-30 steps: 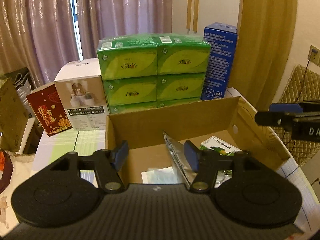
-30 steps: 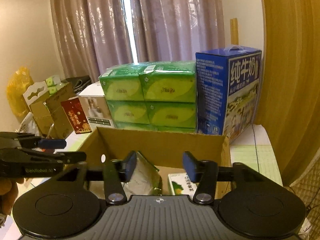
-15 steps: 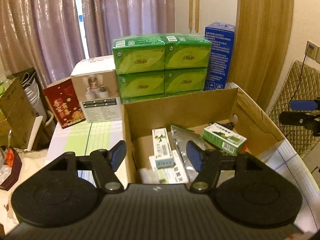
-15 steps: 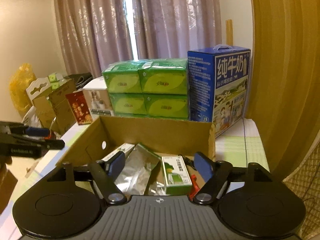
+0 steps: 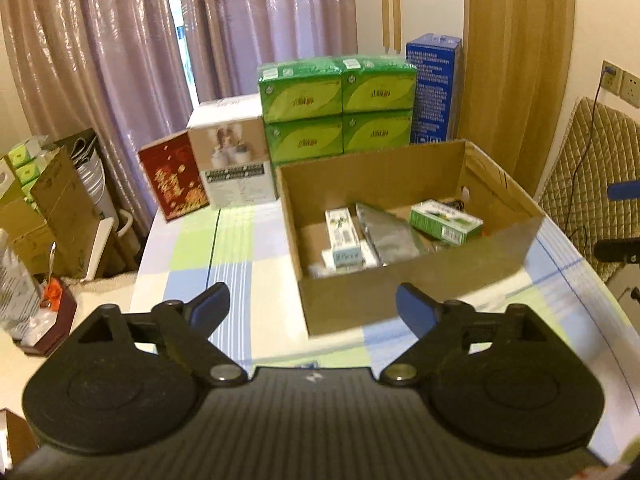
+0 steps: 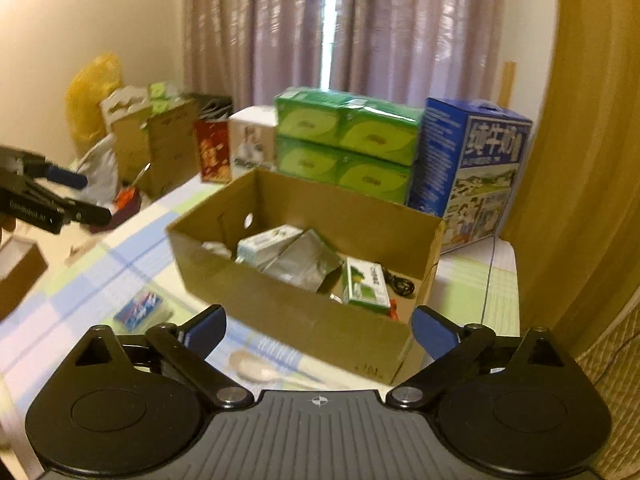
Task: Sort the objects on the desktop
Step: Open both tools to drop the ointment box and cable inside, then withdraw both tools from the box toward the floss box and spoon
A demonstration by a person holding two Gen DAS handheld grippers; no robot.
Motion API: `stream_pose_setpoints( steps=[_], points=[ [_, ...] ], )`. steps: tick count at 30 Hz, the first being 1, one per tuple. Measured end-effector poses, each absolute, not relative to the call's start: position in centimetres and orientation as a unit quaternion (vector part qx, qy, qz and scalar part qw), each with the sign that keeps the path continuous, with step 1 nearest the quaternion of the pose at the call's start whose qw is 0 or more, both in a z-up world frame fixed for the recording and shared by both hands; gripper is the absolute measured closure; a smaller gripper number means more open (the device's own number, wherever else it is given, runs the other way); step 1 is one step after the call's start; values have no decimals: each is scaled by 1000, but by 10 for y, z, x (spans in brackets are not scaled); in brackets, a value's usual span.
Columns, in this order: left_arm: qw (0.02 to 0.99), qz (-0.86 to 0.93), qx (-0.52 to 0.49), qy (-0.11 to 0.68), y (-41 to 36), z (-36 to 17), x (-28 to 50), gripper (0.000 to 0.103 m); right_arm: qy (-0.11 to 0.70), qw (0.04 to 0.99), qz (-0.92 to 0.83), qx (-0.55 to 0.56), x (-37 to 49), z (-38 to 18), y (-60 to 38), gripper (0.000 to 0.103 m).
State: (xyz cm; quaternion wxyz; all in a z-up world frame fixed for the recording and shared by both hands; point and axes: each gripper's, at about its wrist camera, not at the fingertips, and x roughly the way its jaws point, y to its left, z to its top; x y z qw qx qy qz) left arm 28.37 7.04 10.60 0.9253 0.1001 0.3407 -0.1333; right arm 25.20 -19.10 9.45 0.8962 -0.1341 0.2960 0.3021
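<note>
My left tongs (image 5: 312, 312) are opening wide with nothing between them, hanging above the checked cloth of the desk (image 5: 192, 256) just in front of the near wall of the box (image 5: 400, 300). My right tongs (image 6: 318, 326) are opening wide too, also empty, hovering before the box's near right corner. The cardboard box is sitting open on the desk, and inside it I am seeing a white carton (image 5: 342, 232) lying toward the left, a silver pouch (image 5: 386, 232) leaning in the middle, and a green carton (image 5: 446, 220) to the right with a dark cable (image 6: 398, 284) beside it. From the right view, a small blue packet (image 6: 140, 308) is lying on the desk left of the box, well apart from it, and a pale spoon (image 6: 256, 368) is lying on the cloth just ahead of my right tongs; both are blurred. Behind the box, green tissue packs (image 5: 338, 108) are standing stacked in two rows, with a blue milk case (image 6: 476, 168) at their right and a white box (image 5: 230, 156) and a red box (image 5: 172, 176) at their left. My other tongs are showing at the edge of each view, well apart from the box. Curtains (image 5: 120, 40) are hanging behind everything.
</note>
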Motion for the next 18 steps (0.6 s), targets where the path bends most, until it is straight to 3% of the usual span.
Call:
stream_pose_setpoints(
  steps=[8, 18],
  points=[
    [920, -109, 98, 364, 98, 86, 240, 1, 290, 877, 328, -199, 219, 81, -186, 2],
    [908, -82, 69, 406, 118, 46, 226, 1, 304, 856, 336, -248, 215, 44, -178, 2]
  ],
)
